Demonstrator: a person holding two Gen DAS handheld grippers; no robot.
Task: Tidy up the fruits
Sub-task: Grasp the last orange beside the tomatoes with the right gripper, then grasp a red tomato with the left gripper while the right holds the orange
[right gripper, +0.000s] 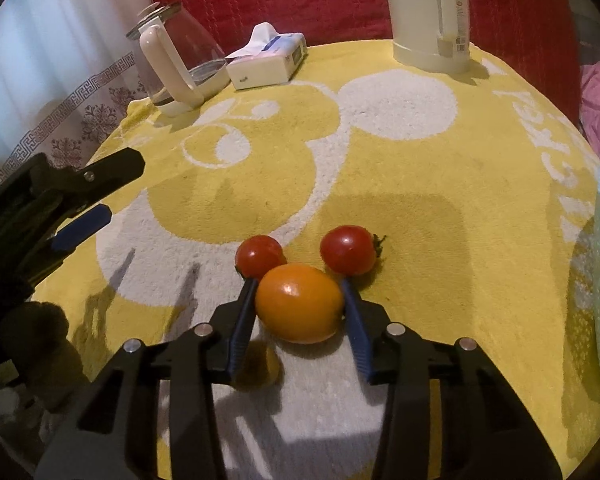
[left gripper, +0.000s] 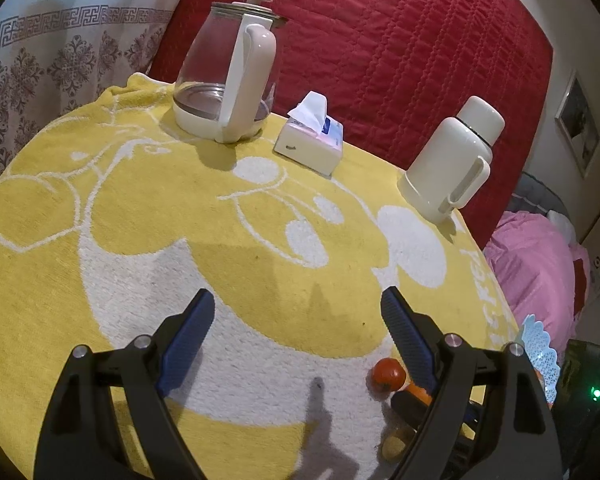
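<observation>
Between my right gripper [right gripper: 300,300] pads sits the orange fruit [right gripper: 299,303], both pads touching its sides across the widest part. I judge it smooth, light and easily bruised, so a gentle squeeze is enough. Two red tomatoes [right gripper: 346,250] lie just behind on the worktop [right gripper: 420,220]. My left gripper [left gripper: 298,344] stands wide and empty.
</observation>
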